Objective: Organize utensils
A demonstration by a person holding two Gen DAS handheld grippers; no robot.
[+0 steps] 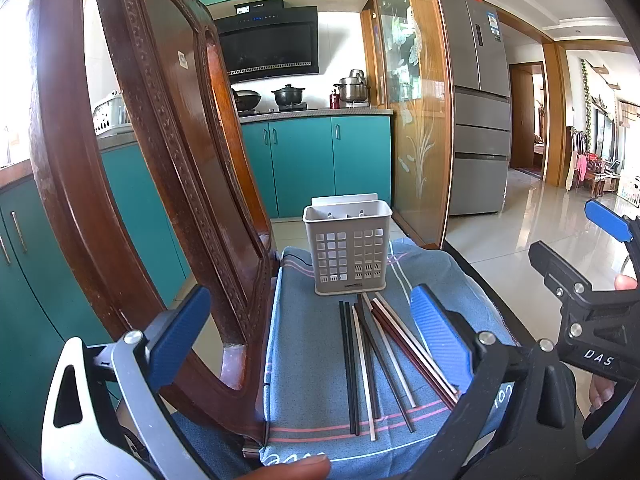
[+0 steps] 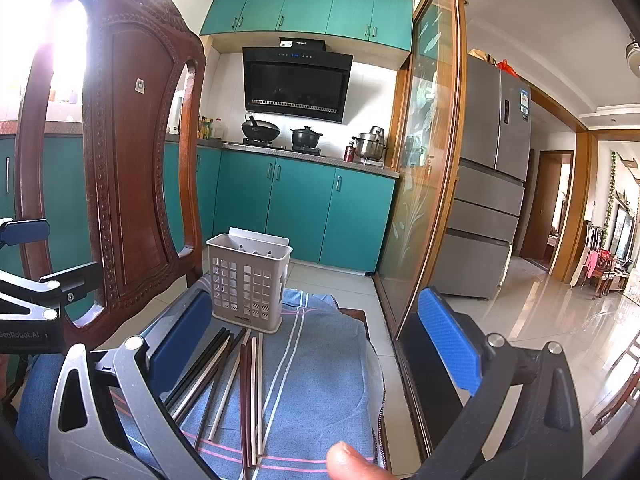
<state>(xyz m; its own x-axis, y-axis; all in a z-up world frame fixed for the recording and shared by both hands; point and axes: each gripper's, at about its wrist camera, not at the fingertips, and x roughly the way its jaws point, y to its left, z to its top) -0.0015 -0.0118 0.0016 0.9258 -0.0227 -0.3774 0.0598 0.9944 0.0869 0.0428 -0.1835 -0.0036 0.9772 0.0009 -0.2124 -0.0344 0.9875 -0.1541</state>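
Observation:
A beige perforated utensil holder (image 1: 348, 250) (image 2: 249, 282) stands upright at the far end of a blue cloth (image 1: 320, 360) (image 2: 320, 380) spread over a chair seat. Several chopsticks (image 1: 380, 360) (image 2: 240, 380), black, white and dark red, lie loose on the cloth in front of it. My left gripper (image 1: 308, 320) hovers open above the near ends of the chopsticks, holding nothing. My right gripper (image 2: 320, 344) is open too, over the cloth to the right of the chopsticks; its body (image 1: 580, 292) shows at the right of the left wrist view.
The carved wooden chair back (image 1: 160, 160) (image 2: 120, 160) rises close on the left. A glass sliding door (image 2: 424, 160) stands right of the seat. Teal kitchen cabinets (image 2: 300, 216) and a fridge (image 2: 492, 180) lie beyond. A thumb (image 2: 352, 464) shows at the bottom edge.

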